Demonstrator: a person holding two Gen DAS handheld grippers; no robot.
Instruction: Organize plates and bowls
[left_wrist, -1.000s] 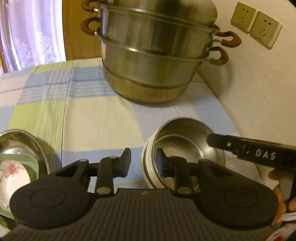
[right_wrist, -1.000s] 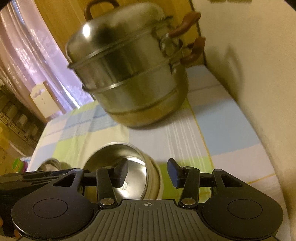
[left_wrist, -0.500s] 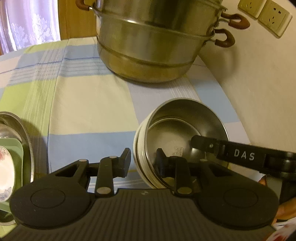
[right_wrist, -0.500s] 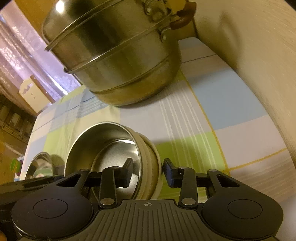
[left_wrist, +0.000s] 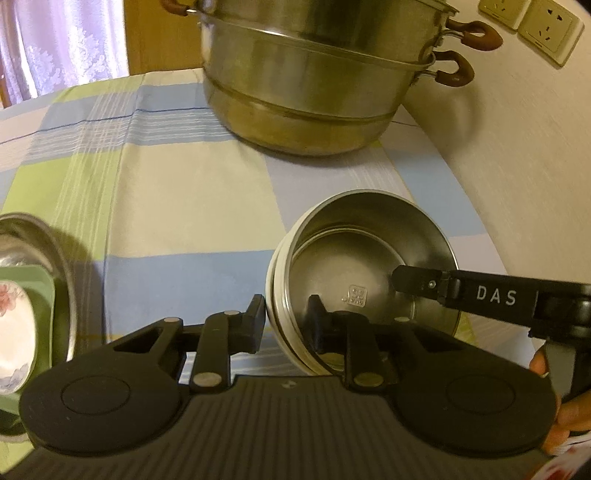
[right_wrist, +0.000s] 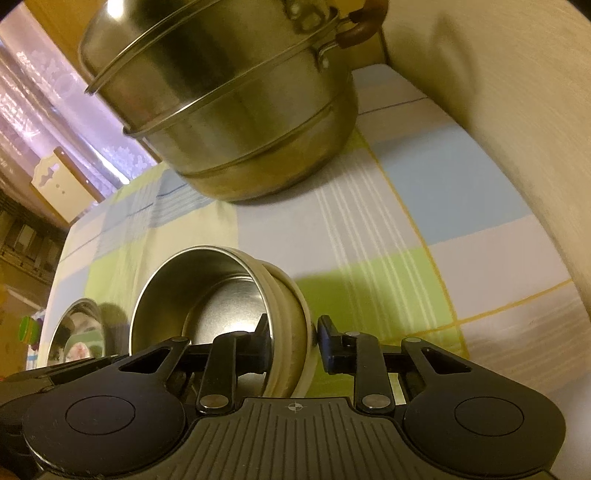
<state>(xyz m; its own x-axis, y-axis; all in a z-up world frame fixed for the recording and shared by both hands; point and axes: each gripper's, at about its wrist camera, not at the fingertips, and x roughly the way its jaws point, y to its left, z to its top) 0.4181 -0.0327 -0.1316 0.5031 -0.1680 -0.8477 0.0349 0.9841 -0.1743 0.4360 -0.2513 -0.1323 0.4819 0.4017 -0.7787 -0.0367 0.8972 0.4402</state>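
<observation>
A steel bowl with a cream outer shell (left_wrist: 369, 258) sits on the checked tablecloth; it also shows in the right wrist view (right_wrist: 221, 295). My left gripper (left_wrist: 286, 325) straddles the bowl's left rim, one finger outside, one inside, jaws touching or nearly touching the wall. My right gripper (right_wrist: 291, 347) straddles the right rim the same way; its finger (left_wrist: 421, 280) shows inside the bowl in the left view. Whether either jaw presses the wall is unclear. At far left a steel dish (left_wrist: 55, 258) holds a green plate (left_wrist: 44, 295) and a floral plate (left_wrist: 14, 325).
A large stacked steel steamer pot (left_wrist: 314, 74) with brown handles stands at the back of the table, seen also in the right wrist view (right_wrist: 229, 92). A wall (left_wrist: 517, 147) with sockets runs close along the right side. The steel dish (right_wrist: 77, 328) lies left of the bowl.
Both grippers have moved forward and down onto the bowl's opposite rims, and their jaws have narrowed around the wall. The bowl looks tilted in the right view.
</observation>
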